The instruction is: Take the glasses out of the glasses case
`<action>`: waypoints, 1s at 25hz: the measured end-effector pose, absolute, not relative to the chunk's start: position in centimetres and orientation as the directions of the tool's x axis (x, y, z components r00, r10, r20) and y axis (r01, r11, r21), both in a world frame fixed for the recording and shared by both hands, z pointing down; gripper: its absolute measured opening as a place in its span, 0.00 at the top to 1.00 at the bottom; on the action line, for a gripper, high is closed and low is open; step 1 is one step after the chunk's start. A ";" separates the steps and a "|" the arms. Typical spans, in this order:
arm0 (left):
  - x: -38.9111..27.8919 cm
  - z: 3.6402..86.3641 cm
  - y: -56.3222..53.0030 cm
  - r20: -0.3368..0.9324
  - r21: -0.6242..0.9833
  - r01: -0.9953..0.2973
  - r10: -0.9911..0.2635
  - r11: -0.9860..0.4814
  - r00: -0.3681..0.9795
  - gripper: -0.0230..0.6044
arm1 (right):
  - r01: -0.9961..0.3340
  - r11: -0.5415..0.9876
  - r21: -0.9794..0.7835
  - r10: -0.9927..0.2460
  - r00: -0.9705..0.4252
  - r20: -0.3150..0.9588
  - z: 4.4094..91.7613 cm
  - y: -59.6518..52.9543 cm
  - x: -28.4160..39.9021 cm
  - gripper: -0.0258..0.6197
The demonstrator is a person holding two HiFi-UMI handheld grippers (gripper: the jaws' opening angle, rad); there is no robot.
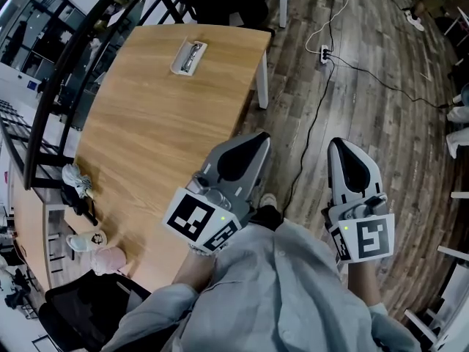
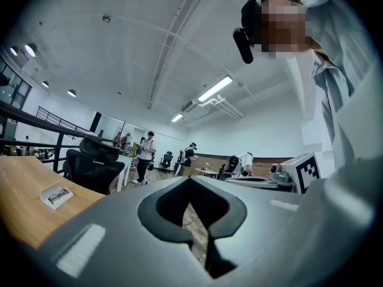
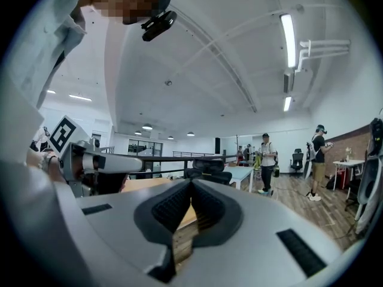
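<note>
**Holding both grippers near your body, far from the case**

Head view: you hold the left gripper (image 1: 256,141) over the near corner of the wooden table (image 1: 154,130) and the right gripper (image 1: 343,145) beside it over the plank floor (image 1: 381,72), both pointing away from you. The glasses case (image 1: 178,63) lies open at the table's far end, well apart from both, with the glasses (image 1: 193,54) inside.

Left gripper view: your jaws are pressed together with nothing between them. The case (image 2: 46,191) sits on the table at far left, and the glasses (image 2: 58,196) lie in it.

Right gripper view: your jaws meet at their tips and hold nothing. The left gripper (image 3: 136,163) shows level alongside.
</note>
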State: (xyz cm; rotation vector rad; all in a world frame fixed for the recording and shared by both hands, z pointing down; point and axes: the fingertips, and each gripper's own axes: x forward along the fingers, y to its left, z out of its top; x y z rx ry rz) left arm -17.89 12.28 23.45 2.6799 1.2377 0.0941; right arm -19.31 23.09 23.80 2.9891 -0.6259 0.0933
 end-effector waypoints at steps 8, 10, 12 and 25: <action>-14.8 24.2 10.7 -0.034 0.209 0.742 0.753 -0.637 0.657 0.96 | -0.373 -0.923 0.100 -0.366 0.927 0.074 23.9 23.0 -15.6 0.96; -14.3 24.6 10.4 -0.034 0.221 0.739 0.752 -0.637 0.658 0.96 | -0.371 -0.922 0.111 -0.364 0.928 0.079 24.0 22.8 -15.1 0.96; -14.0 24.9 10.3 -0.030 0.227 0.738 0.753 -0.635 0.657 0.96 | -0.366 -0.925 0.104 -0.360 0.930 0.078 23.7 22.7 -14.9 0.96; -12.6 24.7 11.2 -0.053 0.234 0.731 0.743 -0.641 0.668 0.96 | -0.377 -0.921 0.098 -0.372 0.926 0.072 23.3 23.6 -12.9 0.96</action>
